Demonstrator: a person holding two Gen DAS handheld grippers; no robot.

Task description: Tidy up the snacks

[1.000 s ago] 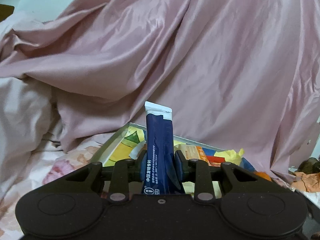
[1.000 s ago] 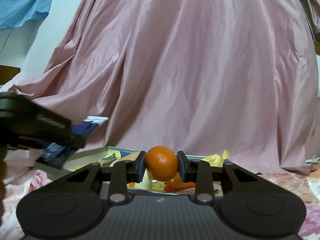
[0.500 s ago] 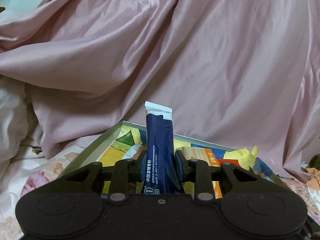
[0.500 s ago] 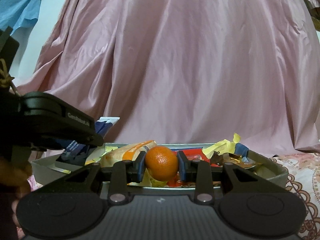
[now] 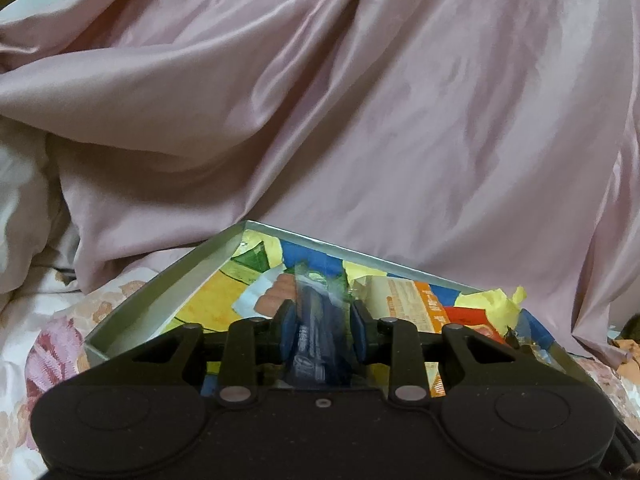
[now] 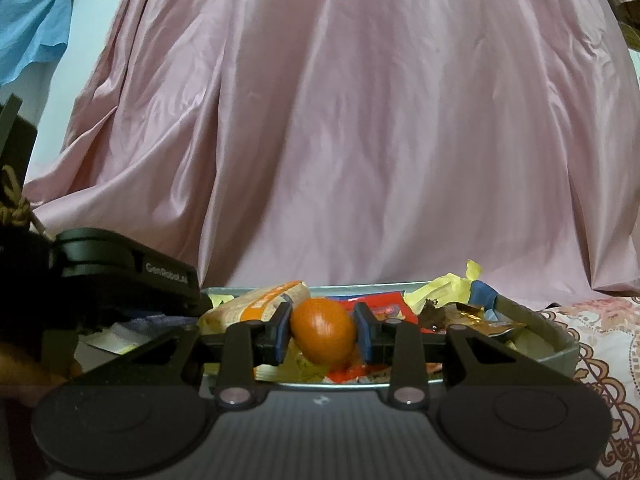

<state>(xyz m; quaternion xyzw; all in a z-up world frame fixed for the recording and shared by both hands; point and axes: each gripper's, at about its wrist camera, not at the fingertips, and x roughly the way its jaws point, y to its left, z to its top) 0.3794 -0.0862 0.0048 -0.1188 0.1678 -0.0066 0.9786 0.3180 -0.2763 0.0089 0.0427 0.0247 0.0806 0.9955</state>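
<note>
A shallow grey rectangular tray (image 5: 160, 292) sits on a floral bedsheet (image 5: 48, 320), backed by draped pink satin fabric (image 5: 360, 120). Its floor is lined with bright yellow, blue and green printed paper (image 5: 208, 300), and it holds a loose pile of snacks: an orange-and-cream wrapped packet (image 5: 404, 300), a red wrapper (image 5: 468, 316), crumpled yellow wrappers (image 5: 504, 304) toward the far right corner, and a packet printed with sausages (image 5: 276, 300).

The left gripper (image 5: 323, 332) is over the tray with a dark blue foil snack pouch (image 5: 316, 332) lying between its blue pads (image 5: 289, 332); the pouch is blurred and the pads stand a little wider than it, so I cannot tell whether they grip it or have let go.

The right wrist view shows what the left one cannot: the tray's low near wall (image 6: 560, 354) seen side-on, the left gripper's black body (image 6: 124, 276) (lettered in white) over the tray's left end, and blue cloth (image 6: 28, 36) at the upper left. There the right gripper (image 6: 322, 332) is clamped on a round orange mandarin (image 6: 322, 332), pressed on both sides by the blue pads (image 6: 282, 332) and held above the tray's contents, just in front of the orange-and-cream packet (image 6: 256, 304).
</note>
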